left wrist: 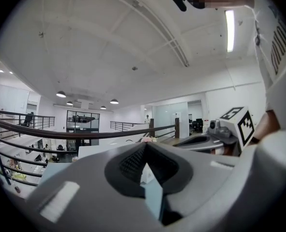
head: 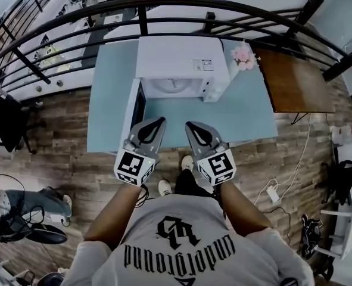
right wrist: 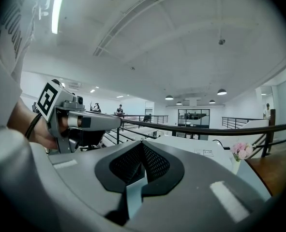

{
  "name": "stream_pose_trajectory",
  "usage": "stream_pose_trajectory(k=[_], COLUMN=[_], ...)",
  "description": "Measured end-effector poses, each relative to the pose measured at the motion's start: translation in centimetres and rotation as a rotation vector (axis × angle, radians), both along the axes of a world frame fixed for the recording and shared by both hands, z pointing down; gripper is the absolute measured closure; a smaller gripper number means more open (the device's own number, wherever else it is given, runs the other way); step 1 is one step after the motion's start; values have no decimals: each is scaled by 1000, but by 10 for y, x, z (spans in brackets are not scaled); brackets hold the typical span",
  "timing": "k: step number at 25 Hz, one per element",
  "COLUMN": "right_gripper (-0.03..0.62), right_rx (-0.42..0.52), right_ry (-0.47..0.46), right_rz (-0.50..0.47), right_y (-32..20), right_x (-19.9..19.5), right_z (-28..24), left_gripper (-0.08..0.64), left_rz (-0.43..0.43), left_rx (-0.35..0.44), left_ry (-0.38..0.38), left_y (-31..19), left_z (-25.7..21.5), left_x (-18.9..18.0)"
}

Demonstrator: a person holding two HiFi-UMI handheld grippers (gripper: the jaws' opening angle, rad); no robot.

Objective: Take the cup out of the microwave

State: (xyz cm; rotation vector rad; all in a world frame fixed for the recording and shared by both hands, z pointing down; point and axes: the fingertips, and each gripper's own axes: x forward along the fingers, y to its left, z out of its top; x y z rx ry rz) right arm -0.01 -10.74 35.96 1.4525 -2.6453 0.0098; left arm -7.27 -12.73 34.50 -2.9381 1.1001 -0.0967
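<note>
A white microwave (head: 181, 61) stands at the back of a light-blue table (head: 247, 112), and its door (head: 134, 109) hangs open to the left. The cavity looks pale, and I cannot make out a cup inside it. My left gripper (head: 153, 127) and right gripper (head: 190, 127) are side by side over the table's near edge, pointing level at the microwave. Both have their jaws together and hold nothing. In the left gripper view the left gripper (left wrist: 145, 146) fills the lower half of the picture. In the right gripper view the right gripper (right wrist: 142, 146) points toward the microwave (right wrist: 201, 151).
A vase of pink flowers (head: 243, 55) stands at the table's back right corner. A brown wooden table (head: 295, 79) adjoins on the right. A dark railing (head: 164, 5) curves behind the tables. The open door juts out over the table's left part.
</note>
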Motion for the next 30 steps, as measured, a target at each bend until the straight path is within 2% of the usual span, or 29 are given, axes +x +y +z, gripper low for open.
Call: stream_pose_trajectory(k=[17, 26, 30], right_gripper=[592, 535, 522], right_rx=[-52, -99, -118], right_ry=[-56, -74, -79], right_rz=[33, 72, 81], right_y=[-106, -158, -176], right_x=[33, 45, 44], right_z=[62, 117, 140], left_gripper=[511, 511, 511], left_rz=[-72, -84, -90], left_rx=[-78, -83, -114], left_ry=[-31, -53, -45], left_y=[-83, -130, -146], left_z=[59, 97, 119], left_x=[23, 35, 39])
